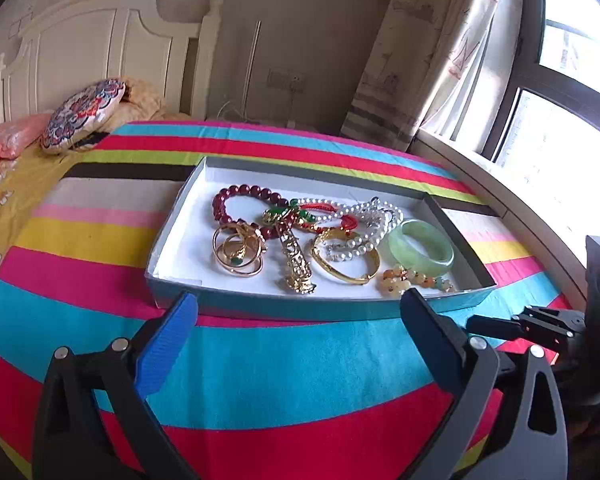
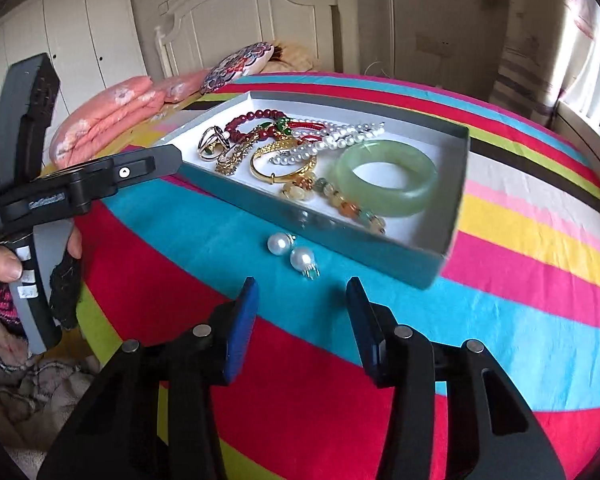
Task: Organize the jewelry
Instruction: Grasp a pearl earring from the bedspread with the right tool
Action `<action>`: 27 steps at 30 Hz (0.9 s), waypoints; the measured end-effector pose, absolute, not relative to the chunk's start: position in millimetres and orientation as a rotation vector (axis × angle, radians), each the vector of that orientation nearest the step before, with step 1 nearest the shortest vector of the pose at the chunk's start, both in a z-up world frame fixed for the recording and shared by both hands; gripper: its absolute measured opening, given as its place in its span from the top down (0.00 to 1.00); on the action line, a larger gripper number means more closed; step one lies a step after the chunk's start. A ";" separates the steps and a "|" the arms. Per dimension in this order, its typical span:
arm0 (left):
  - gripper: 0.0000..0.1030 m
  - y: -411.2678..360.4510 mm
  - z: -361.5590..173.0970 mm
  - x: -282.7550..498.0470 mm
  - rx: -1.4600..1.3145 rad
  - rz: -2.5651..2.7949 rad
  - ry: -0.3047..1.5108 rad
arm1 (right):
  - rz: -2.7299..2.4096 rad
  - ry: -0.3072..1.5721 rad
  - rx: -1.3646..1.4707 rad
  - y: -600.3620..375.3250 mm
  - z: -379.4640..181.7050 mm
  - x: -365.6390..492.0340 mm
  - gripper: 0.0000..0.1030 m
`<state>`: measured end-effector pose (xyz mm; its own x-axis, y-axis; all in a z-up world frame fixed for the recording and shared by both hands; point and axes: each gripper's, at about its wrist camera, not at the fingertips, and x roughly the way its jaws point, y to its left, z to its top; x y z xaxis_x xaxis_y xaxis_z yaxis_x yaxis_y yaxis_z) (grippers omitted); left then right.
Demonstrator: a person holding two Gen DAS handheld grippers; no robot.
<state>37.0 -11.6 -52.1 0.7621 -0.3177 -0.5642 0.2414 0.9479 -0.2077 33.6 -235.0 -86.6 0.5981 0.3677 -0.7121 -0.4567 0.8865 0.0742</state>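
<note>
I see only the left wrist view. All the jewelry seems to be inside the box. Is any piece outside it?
Observer: Yes. Two pearl earrings lie on the bedspread, just outside the near wall of the box.
Operator: Does the right gripper hold them?
Observer: No. The right gripper is open and empty; the earrings lie just ahead of its fingertips.
</note>
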 end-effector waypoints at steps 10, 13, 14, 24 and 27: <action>0.02 -26.2 -49.2 28.4 -0.047 -0.319 0.605 | 0.454 0.790 -0.229 -216.6 -88.3 43.0 0.68; 0.02 -26.4 -49.4 28.8 -0.047 -0.317 0.608 | 0.461 0.782 -0.233 -216.4 -88.6 42.1 0.80; 0.02 -26.6 -49.4 28.7 -0.046 -0.316 0.609 | 0.453 0.775 -0.239 -216.3 -88.7 40.8 0.85; 0.02 -39.0 -48.6 25.8 0.025 -0.282 0.617 | 0.433 0.730 -0.119 -249.9 -86.8 25.5 0.85; 0.02 -56.7 -46.8 16.4 0.095 -0.316 0.615 | 0.413 0.709 -0.082 -265.0 -84.7 20.3 0.85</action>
<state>16.4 -56.7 -46.8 0.7704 -0.2633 -0.5807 0.3194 0.9476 -0.0059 20.3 -265.0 -84.7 0.6820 0.3403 -0.6474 -0.3954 0.9162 0.0650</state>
